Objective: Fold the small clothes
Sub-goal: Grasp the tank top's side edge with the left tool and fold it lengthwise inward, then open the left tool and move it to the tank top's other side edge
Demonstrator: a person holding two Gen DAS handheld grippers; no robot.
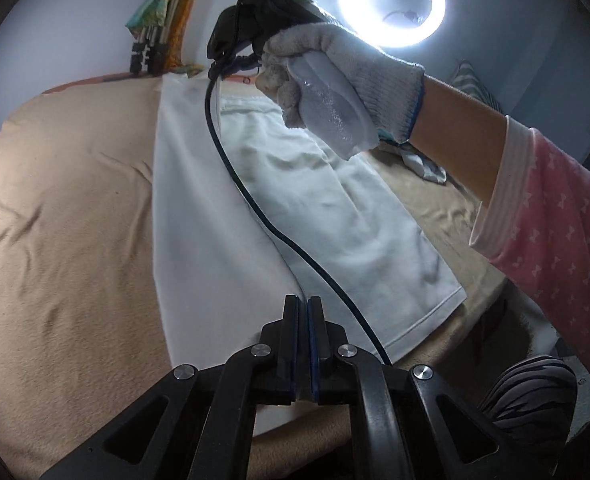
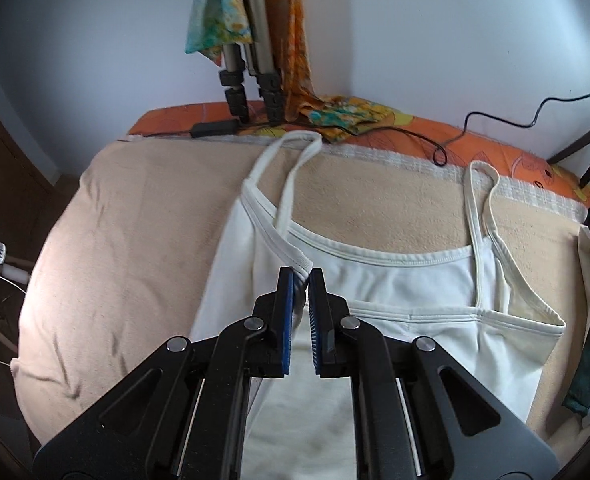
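The right gripper (image 2: 301, 276) pinches the camisole's (image 2: 395, 280) folded-over neckline, its length running back toward the left gripper (image 1: 303, 304), closed on nothing visible.

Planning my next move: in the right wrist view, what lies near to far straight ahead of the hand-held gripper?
Right hand-held gripper pinching the white camisole at its neckline → beige blanket → orange patterned sheet → tripod legs → wall.
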